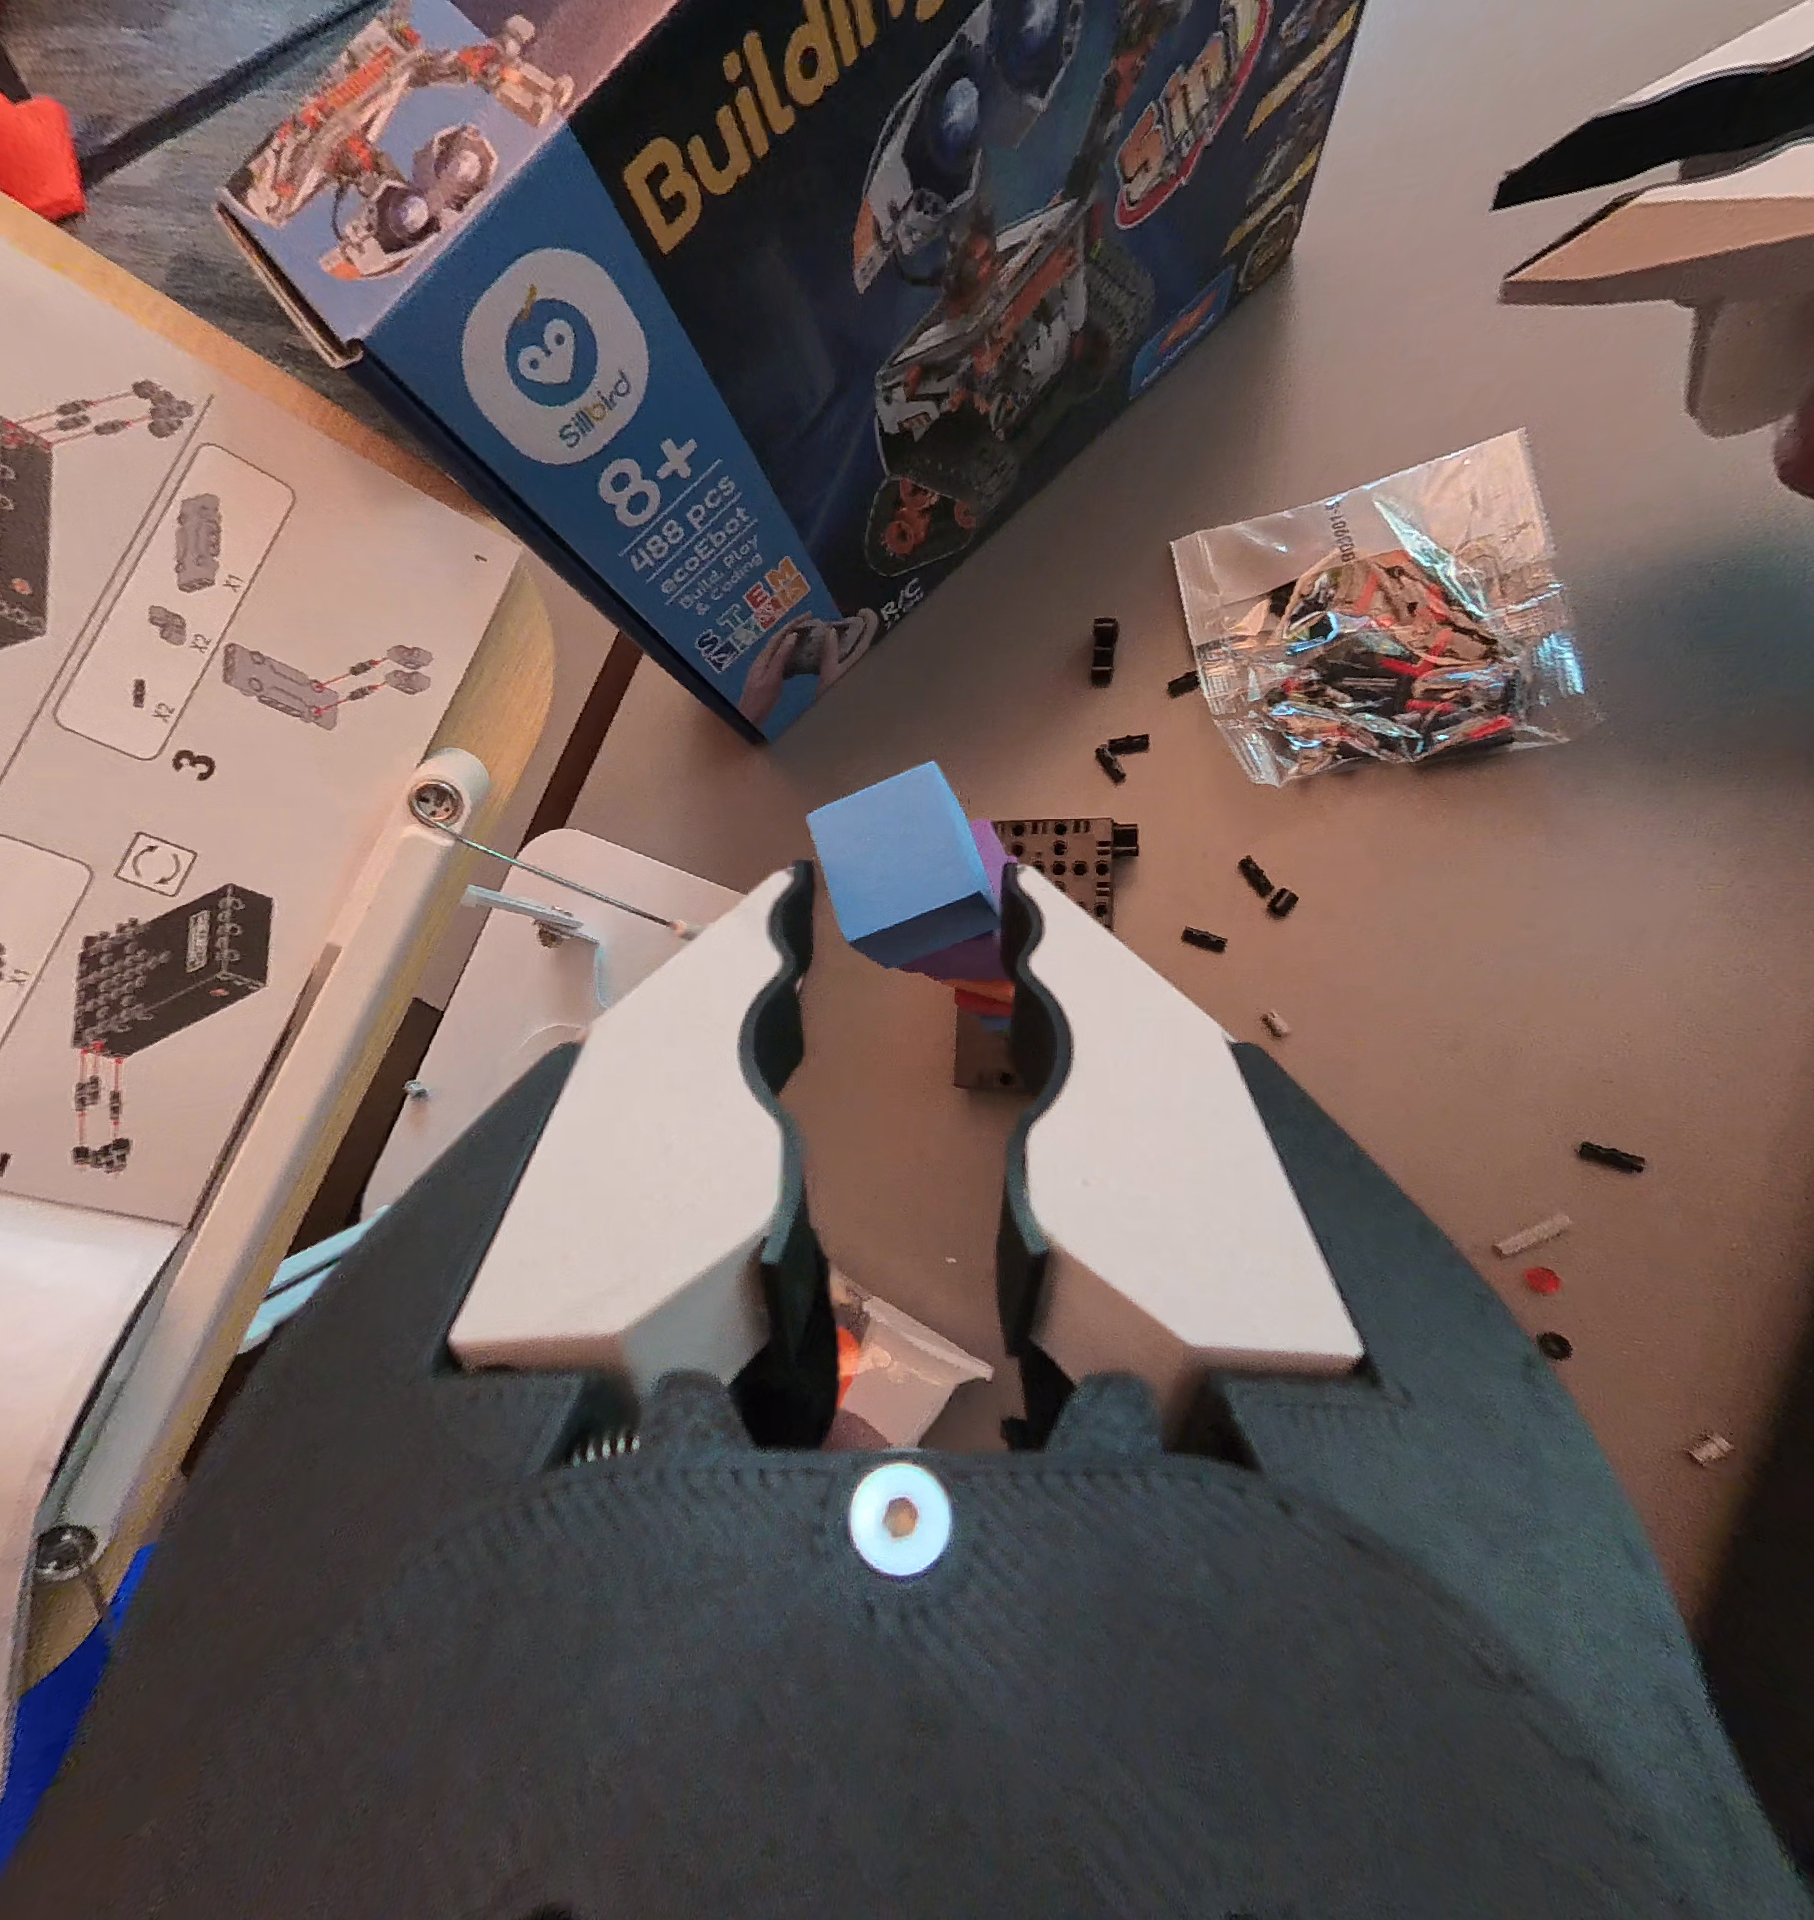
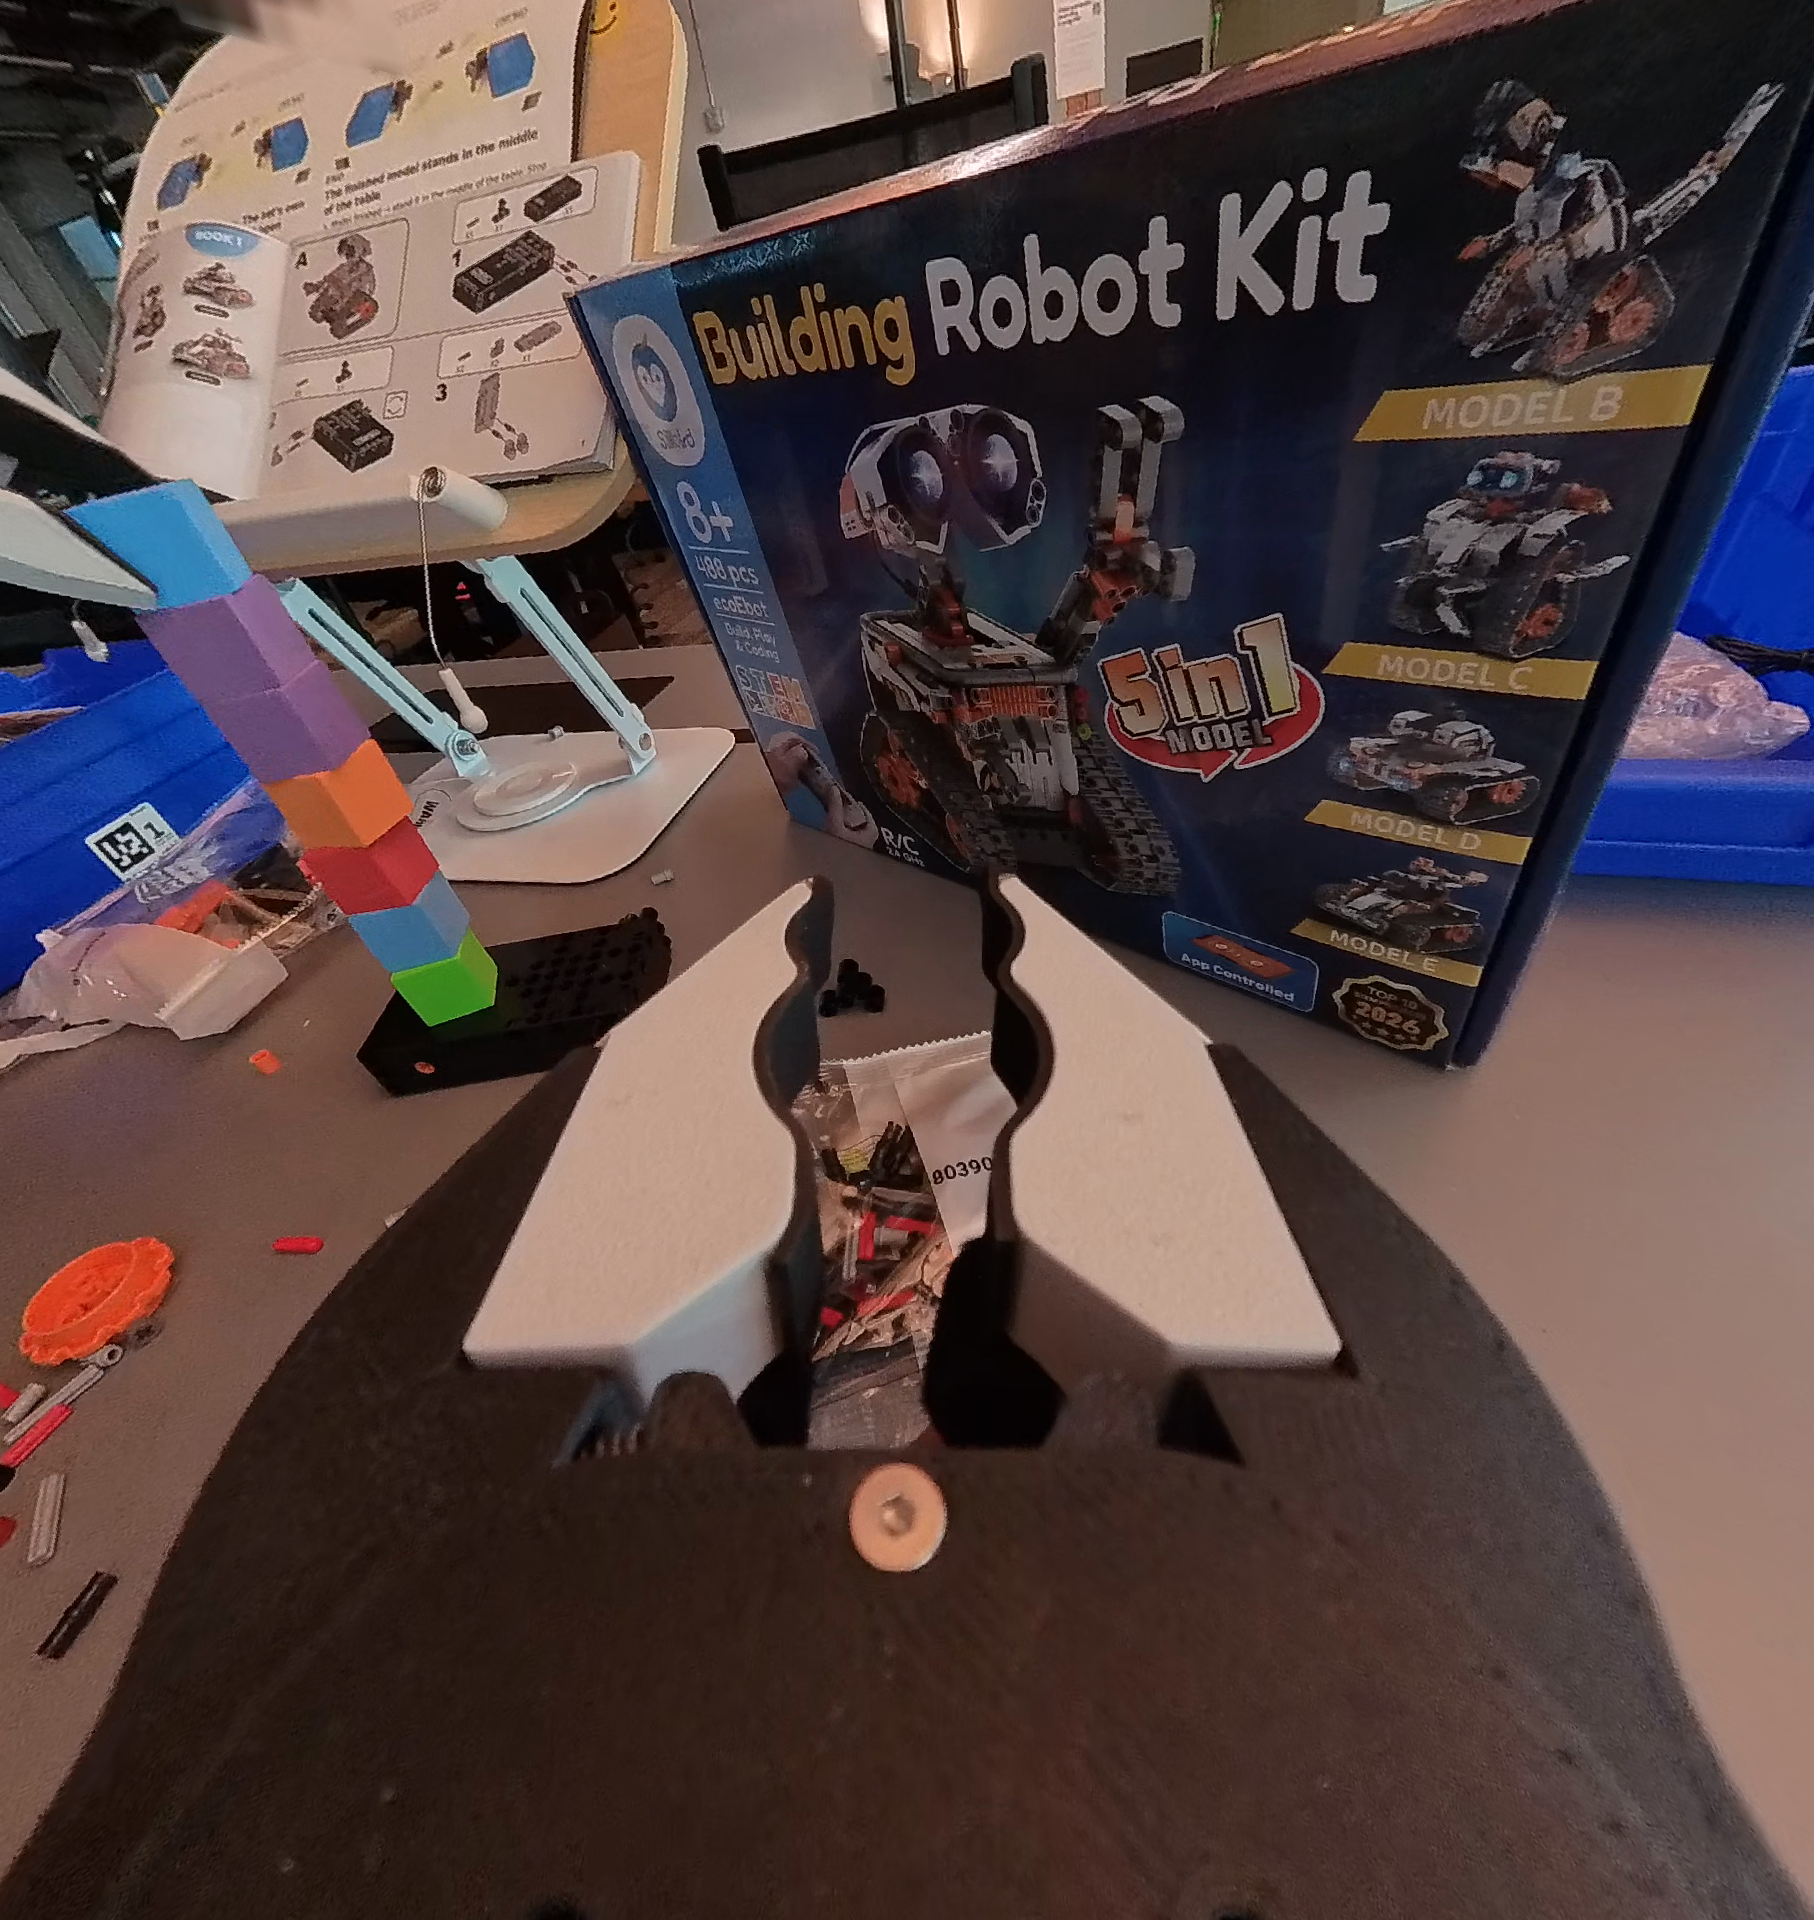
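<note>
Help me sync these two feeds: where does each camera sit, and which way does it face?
Left wrist view: on the left claw, looking steeply down at the block tower it holds by the top block; own fingers show.
Right wrist view: on the right claw, low, facing the box over a parts bag; own fingers show.
Shared: tower, box, bag, each other's claw.

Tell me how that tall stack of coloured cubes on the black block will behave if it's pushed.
The stack of coloured cubes leans and looks loosely piled, so it would probably topple. The cubes look light, likely scattering. The left gripper brackets the blue top cube.
</note>
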The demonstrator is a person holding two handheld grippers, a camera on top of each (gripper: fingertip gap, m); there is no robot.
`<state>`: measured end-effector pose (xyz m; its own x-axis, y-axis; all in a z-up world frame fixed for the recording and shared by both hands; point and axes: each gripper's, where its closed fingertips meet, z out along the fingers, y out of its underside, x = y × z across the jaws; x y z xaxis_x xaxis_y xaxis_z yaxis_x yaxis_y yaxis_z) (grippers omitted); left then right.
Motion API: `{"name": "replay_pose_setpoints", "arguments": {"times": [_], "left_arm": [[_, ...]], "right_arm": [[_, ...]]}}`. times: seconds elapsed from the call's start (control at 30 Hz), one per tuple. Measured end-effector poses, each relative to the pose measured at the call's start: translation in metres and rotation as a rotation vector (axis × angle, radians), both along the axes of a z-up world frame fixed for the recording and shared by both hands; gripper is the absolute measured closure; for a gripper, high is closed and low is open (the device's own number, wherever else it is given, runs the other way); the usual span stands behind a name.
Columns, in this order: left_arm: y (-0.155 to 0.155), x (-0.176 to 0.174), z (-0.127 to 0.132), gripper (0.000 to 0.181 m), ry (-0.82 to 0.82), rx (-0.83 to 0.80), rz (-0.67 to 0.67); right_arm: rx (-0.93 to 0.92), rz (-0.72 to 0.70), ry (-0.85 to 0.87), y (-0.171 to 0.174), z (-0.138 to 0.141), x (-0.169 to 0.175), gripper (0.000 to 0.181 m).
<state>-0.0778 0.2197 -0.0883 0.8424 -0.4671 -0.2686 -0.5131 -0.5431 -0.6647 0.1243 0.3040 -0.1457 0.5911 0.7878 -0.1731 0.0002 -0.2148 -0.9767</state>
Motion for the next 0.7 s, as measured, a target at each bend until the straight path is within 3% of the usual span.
{"name": "replay_pose_setpoints", "arguments": {"times": [0.17,0.33,0.47,0.6,0.7], "left_arm": [[-0.002,0.001,0.019,0.137,0.0,0.095,-0.003],[-0.026,0.02,0.038,0.136,0.097,0.255,-0.017],[-0.043,0.039,0.017,0.134,0.115,0.314,-0.053],[-0.059,0.065,-0.027,0.135,0.096,0.304,-0.14],[-0.058,0.058,-0.057,0.136,0.179,0.321,-0.099]], "right_arm": [[-0.002,-0.001,0.006,0.0,0.001,0.001,0.154],[-0.002,0.001,0.004,0.0,0.0,0.0,0.153],[0.001,0.008,0.002,-0.002,0.0,-0.001,0.153],[0.015,0.024,-0.011,-0.004,0.0,-0.005,0.152],[0.038,0.058,-0.035,-0.01,-0.001,-0.012,0.152]]}}
